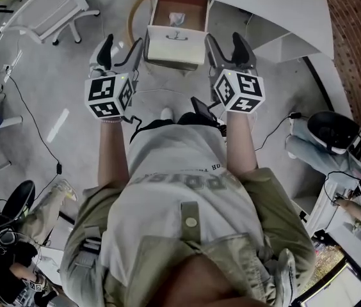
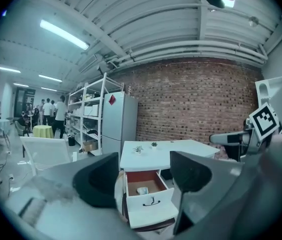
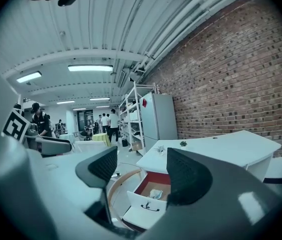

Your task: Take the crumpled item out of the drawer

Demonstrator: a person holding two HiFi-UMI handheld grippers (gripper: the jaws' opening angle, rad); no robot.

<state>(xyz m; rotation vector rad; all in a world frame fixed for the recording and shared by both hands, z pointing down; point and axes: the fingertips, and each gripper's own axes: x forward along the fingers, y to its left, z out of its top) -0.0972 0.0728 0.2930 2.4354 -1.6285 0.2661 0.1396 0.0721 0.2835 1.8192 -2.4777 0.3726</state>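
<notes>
Head view, from above: drawer [image 1: 175, 43] standing open at 12 o'clock, projecting from under the white bench [image 1: 264, 5]. Reddish-brown interior, white front panel, small dark handle [image 1: 176, 37].

Crumpled item [image 1: 176, 19] inside the drawer, resting on its floor about midway across the width and nearer the front panel, i.e. toward the 6 o'clock end of the compartment. Small, pale and whitish, lumpy and creased. Too small for a sure long axis or pointing direction, though slightly wider than tall in the left gripper view [image 2: 142, 190]. Apart from both grippers.

Left gripper [image 1: 120, 50] at 11 o'clock and right gripper [image 1: 227, 48] at 1 o'clock, both held in the air above the grey floor [image 1: 59, 75], flanking the drawer's front panel. Left marker cube [image 1: 110, 94] and right marker cube [image 1: 239, 90] at the near end of each gripper, toward the person.

Left gripper view: jaws spread wide and empty, with the drawer [image 2: 151, 204] and its contents framed in the gap, well beyond the tips.

Right gripper view: jaws [image 3: 142, 171] likewise spread and empty, with the drawer [image 3: 148, 204] and the crumpled item [image 3: 156, 193] visible past them toward 6 o'clock, below the bench [image 3: 216, 149].
</notes>
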